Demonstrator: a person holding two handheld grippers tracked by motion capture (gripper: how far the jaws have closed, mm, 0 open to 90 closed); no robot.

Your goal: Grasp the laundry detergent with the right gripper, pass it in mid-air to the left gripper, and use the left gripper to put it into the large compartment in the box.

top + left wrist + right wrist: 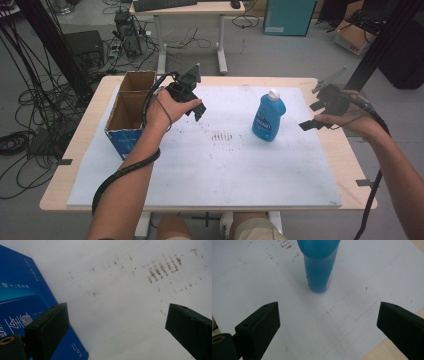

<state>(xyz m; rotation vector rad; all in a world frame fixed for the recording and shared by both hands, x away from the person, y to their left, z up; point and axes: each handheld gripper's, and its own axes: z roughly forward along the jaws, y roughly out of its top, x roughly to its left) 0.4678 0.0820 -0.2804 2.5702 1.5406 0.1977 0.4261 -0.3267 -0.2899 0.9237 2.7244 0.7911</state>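
the blue bottle (269, 118) stands upright right of centre on the white sheet (210, 165). the right gripper (314, 116) sits just right of it, jaws wide apart, gripping nothing. the left gripper (194, 106), jaws also spread and empty, hovers beside the cardboard box (127, 117) at left.

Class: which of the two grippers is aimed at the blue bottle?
The right gripper: the blue bottle stands upright ahead of its open jaws; the left gripper hangs beside the cardboard box.

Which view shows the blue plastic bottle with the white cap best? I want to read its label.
The high view: blue plastic bottle whole, upright, label facing. The right gripper view gives its lower body.
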